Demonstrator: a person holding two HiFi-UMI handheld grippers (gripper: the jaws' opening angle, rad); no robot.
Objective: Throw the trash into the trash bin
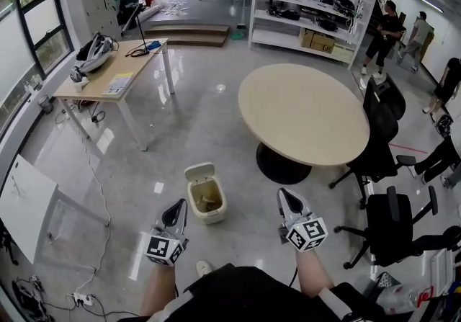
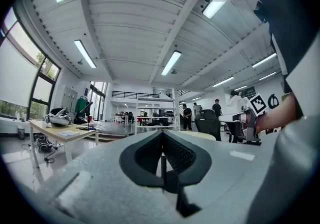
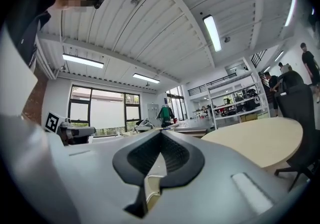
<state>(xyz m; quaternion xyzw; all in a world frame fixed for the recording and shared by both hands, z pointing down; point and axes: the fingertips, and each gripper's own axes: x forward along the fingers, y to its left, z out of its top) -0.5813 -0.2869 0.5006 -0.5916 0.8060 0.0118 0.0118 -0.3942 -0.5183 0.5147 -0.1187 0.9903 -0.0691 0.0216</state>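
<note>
Left gripper [image 1: 175, 207] and right gripper [image 1: 289, 197] have fingers pressed together, empty, so, with the open trash bin [image 1: 216, 212] just ahead, hold both clear of its rim.

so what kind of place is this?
Probably an open-plan lab or workshop office: a round table, shelving racks stocked with gear and boxes, a workbench near the windows, and office chairs.

Head view looks down; gripper views face level, sharing table [image 1: 302, 115].
</note>
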